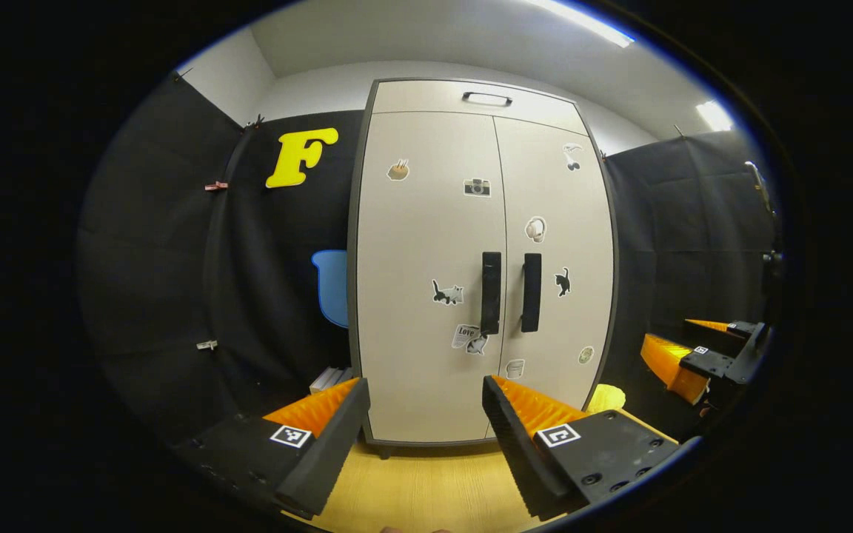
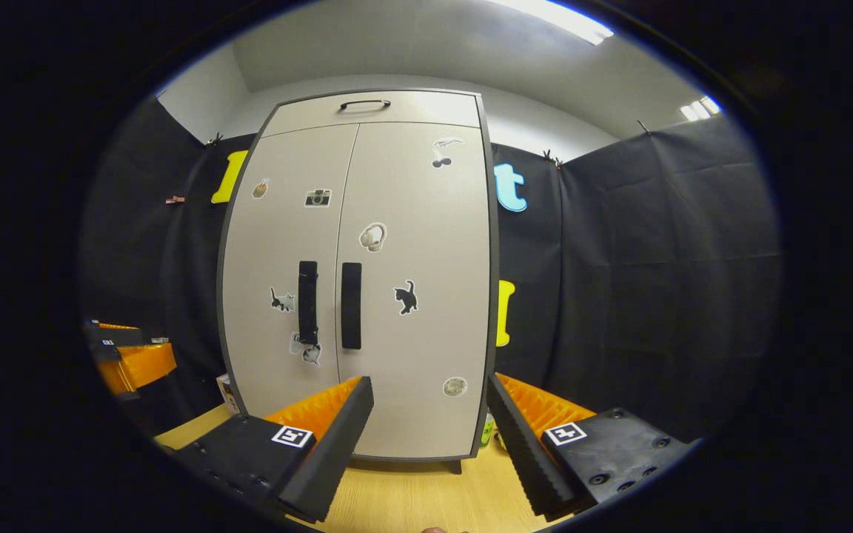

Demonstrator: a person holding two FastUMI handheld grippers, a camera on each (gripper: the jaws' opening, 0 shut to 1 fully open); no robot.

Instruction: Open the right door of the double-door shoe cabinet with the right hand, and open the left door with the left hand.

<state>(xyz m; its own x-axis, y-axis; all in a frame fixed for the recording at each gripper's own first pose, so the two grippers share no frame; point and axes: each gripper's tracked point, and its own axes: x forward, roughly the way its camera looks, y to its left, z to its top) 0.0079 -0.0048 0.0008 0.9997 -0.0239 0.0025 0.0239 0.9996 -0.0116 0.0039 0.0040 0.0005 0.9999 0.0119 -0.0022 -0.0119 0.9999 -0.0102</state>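
A tall beige double-door shoe cabinet [image 1: 426, 244] [image 2: 404, 244] stands ahead with both doors closed. Two vertical black handles sit side by side at the centre seam: the left door handle [image 1: 491, 292] [image 2: 307, 302] and the right door handle [image 1: 531, 292] [image 2: 351, 305]. My left gripper [image 1: 425, 403] is open, well short of the cabinet, pointing at the lower left door. My right gripper [image 2: 430, 403] is open too, aimed at the lower right door. In the left gripper view, the right gripper [image 1: 700, 355] shows at the far right. In the right gripper view, the left gripper [image 2: 126, 352] shows at the far left.
The cabinet has a top flap with a black handle [image 1: 486, 98] and several stickers on its doors. It stands on a light wooden floor [image 1: 426, 481]. Black cloth walls [image 2: 641, 281] surround it. A yellow object [image 1: 608, 397] lies by the cabinet's right foot, small boxes [image 1: 330, 379] by its left.
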